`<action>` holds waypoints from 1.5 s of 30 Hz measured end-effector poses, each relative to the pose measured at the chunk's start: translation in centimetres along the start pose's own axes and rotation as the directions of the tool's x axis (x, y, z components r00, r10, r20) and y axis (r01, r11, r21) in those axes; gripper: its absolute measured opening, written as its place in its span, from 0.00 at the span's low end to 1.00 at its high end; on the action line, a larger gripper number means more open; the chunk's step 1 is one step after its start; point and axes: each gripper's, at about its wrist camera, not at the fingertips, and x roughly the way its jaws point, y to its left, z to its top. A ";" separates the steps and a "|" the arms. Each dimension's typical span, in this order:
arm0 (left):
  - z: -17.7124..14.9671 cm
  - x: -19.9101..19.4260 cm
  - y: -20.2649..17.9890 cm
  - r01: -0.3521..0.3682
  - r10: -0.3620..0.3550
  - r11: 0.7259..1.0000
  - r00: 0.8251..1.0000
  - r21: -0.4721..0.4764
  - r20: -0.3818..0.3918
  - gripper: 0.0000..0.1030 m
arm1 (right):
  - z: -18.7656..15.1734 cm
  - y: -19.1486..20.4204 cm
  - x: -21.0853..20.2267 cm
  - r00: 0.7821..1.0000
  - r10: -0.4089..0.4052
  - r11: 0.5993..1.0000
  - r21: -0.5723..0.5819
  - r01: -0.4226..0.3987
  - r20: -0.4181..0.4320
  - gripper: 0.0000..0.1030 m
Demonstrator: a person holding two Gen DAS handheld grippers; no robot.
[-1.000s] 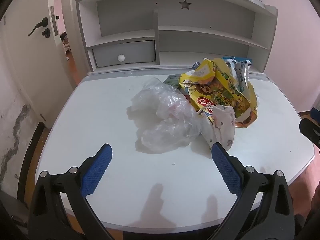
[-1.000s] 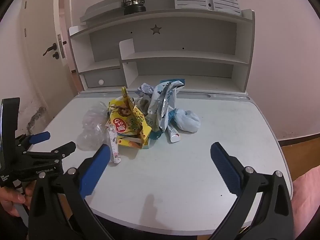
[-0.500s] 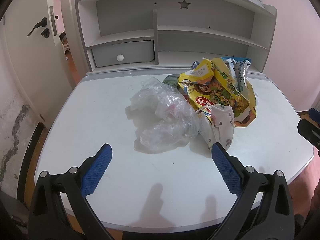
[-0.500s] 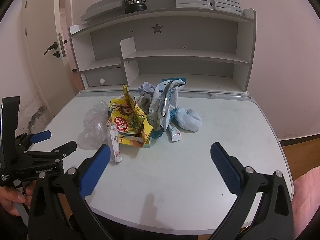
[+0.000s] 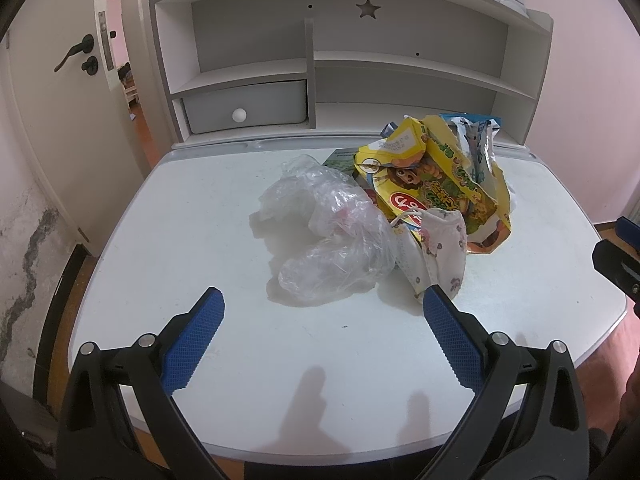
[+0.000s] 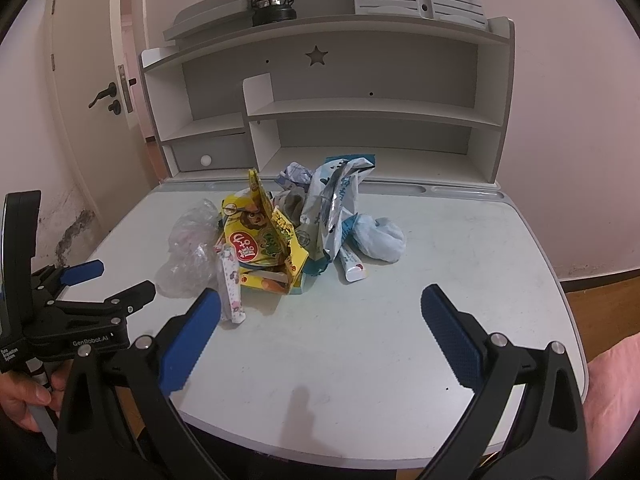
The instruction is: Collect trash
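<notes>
Both tongs are standing apart and empty: the left tongs are hovering over the desk's near edge, facing the crumpled clear plastic bag, while the right tongs are hanging above the near edge further toward the right side, pointing at the whole trash pile.

The pile is sitting around the middle of the desk, closer to the back edge than the front. It is comprising the clear plastic bag at its left, a patterned face mask leaning against the torn yellow snack box, a silver-blue foil wrapper standing behind, a small white tube, and a pale blue wad at the right.

All of it is looking light and soft. The bag is likely slipping and collapsing under a pinch, so a bunched fold near its front lobe is offering the surest hold. The mask is limp, best taken by its body or ear loop. The box is stiffer but torn, and an upright flap is giving an edge to grip. The foil is probably slick and crackly.

Compared with the frames a second earlier, both tongs are sitting slightly nearer the pile; the trash itself is lying unchanged, and neither tongs are touching anything yet.
</notes>
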 end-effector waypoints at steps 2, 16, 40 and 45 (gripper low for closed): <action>0.0 0.0 0.0 -0.001 0.001 1.000 1.000 0.000 0.000 0.94 | -0.1 0.1 0.0 1.000 -0.002 1.000 -0.002 0.002 -0.001 0.94; -0.1 0.0 -0.1 0.005 -0.005 1.000 1.000 -0.002 -0.003 0.94 | -0.2 0.3 0.0 1.000 0.005 1.000 -0.014 -0.005 -0.008 0.94; 3.8 6.8 2.2 0.149 -0.175 0.975 0.972 -0.163 -0.158 0.94 | -1.1 0.8 2.5 0.995 0.044 0.998 -0.032 -0.047 -0.085 0.94; 5.3 9.1 2.5 0.161 -0.197 0.967 0.964 -0.199 -0.176 0.92 | -1.9 1.4 3.6 0.991 0.064 0.996 -0.062 -0.071 -0.117 0.94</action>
